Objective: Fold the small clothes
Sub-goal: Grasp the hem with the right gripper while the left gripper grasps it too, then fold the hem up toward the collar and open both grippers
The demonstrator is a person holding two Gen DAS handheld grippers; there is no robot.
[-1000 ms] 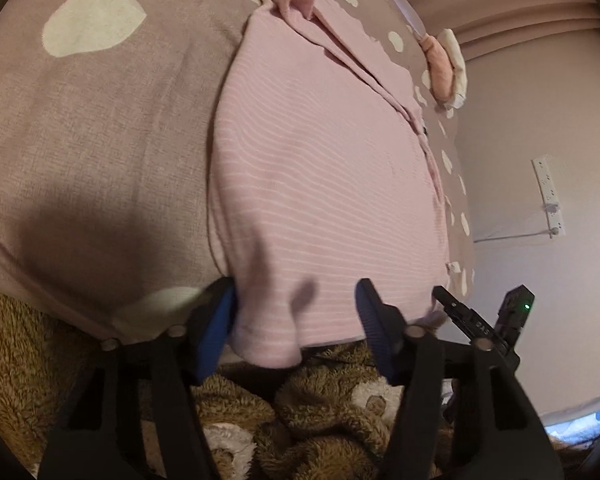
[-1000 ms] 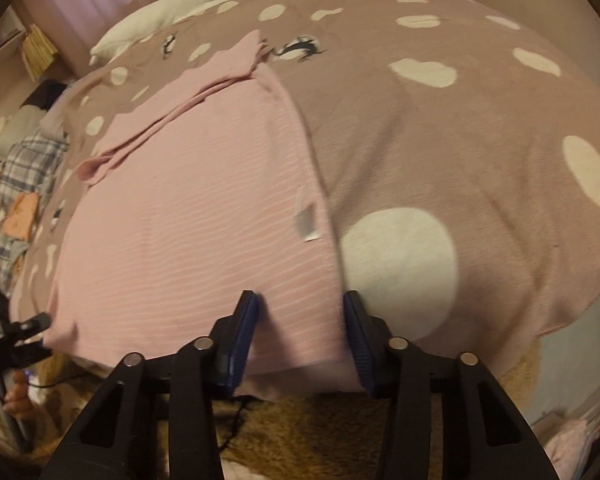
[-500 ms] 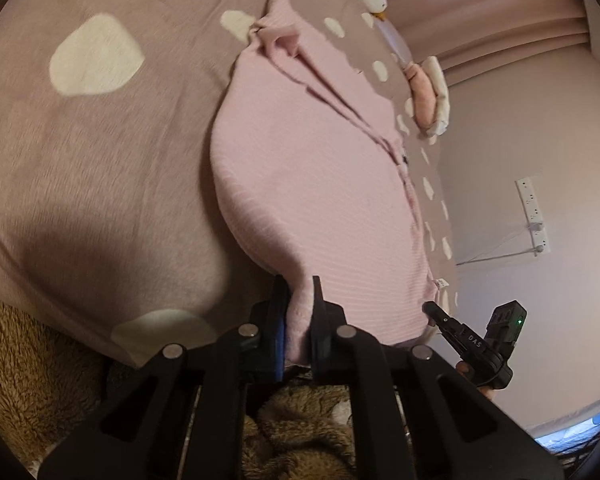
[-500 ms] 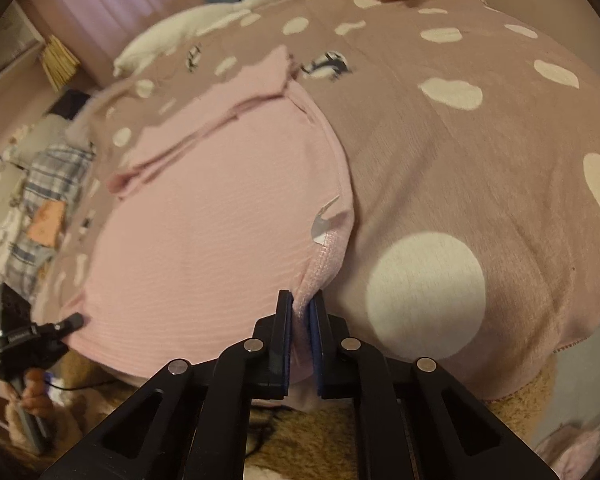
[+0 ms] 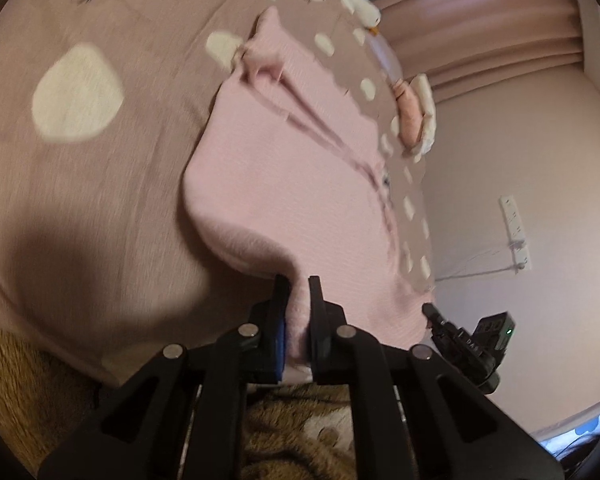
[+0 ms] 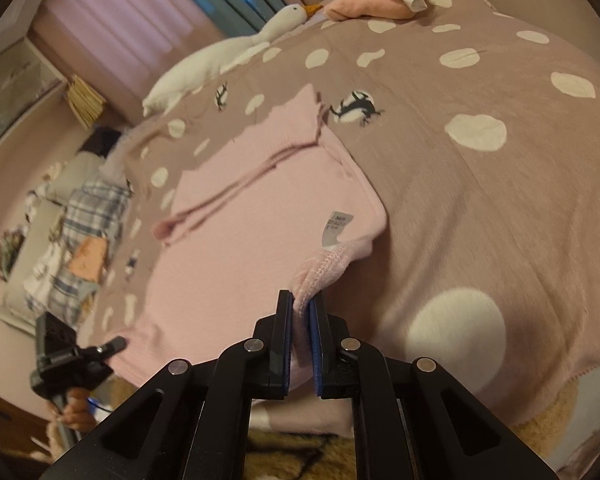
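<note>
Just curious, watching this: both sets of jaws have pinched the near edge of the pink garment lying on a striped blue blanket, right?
Not quite. The blanket is dusty mauve with cream spots, not striped blue, as the right wrist view shows. The rest holds: the left gripper and right gripper are both shut on the near edge of the pink garment.

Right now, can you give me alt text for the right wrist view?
The right gripper pinches the near hem of a pink garment lying on a spotted bedspread. A white care label shows, and a plush goose lies beyond.
</note>
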